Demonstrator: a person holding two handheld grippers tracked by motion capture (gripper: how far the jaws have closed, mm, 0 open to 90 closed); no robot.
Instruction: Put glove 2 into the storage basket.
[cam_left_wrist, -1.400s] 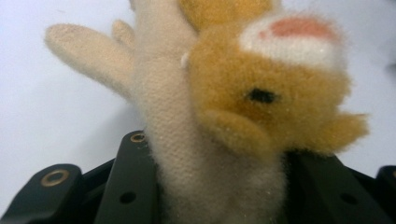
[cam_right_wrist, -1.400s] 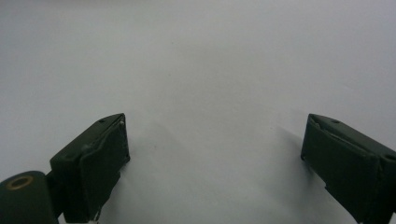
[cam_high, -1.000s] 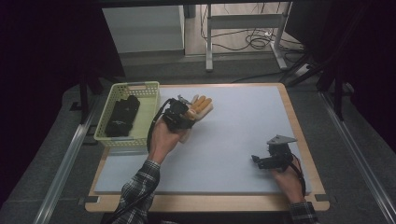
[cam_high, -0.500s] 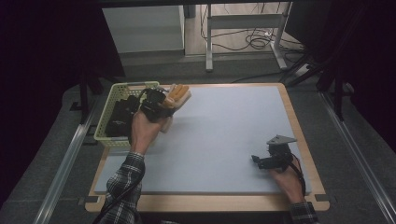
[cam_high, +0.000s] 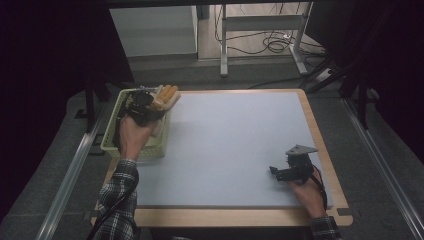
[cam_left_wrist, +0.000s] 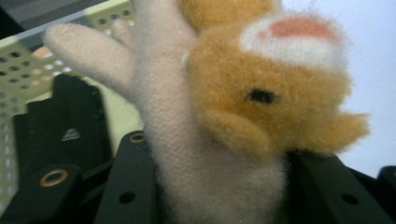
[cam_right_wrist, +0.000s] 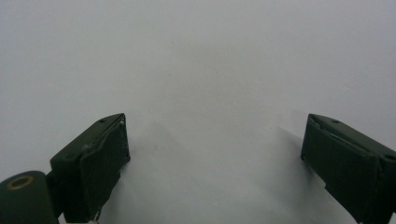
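An orange and cream plush toy (cam_high: 166, 95) hangs over the right rim of the pale green basket (cam_high: 111, 142) at the table's far left. My left gripper (cam_high: 156, 103) is shut on it. In the left gripper view the toy (cam_left_wrist: 261, 93) bulges up from between the black jaws of the left gripper (cam_left_wrist: 210, 191), with the basket's mesh wall (cam_left_wrist: 28, 60) behind it. My right gripper (cam_high: 276, 173) rests low over the white mat (cam_high: 235, 140) at the near right. In the right gripper view the right gripper (cam_right_wrist: 215, 154) stands open, with nothing between its jaws.
A black object (cam_left_wrist: 60, 135) lies inside the basket, below the toy. A wooden border (cam_high: 325, 150) frames the mat. Table legs and cables (cam_high: 270, 45) stand on the floor beyond the far edge.
The left hand has carried the plush toy leftward and away, from above the mat to over the basket's right rim. The right hand and its gripper have stayed still.
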